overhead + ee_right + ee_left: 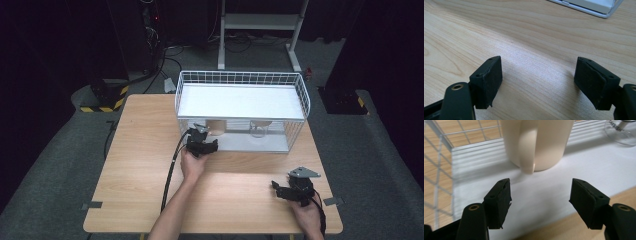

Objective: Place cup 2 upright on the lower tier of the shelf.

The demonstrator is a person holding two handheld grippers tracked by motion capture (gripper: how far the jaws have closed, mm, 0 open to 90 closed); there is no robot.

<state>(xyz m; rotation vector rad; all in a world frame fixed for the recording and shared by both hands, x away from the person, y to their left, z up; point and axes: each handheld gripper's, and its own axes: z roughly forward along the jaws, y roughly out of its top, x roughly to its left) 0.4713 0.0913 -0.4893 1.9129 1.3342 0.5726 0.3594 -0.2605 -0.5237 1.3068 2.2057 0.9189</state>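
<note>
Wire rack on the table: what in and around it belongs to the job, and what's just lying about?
In the job:
- cream mug, on the rack's lower shelf, its handle facing the left gripper, jaws open
- wire rack

Lying about:
- clear glass, beside the mug
- right gripper, open over bare table

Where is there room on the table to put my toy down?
The wooden table is bare left of the wire rack, and between the left gripper and right gripper. The rack's lower shelf is crowded: cream mug, glass.
</note>
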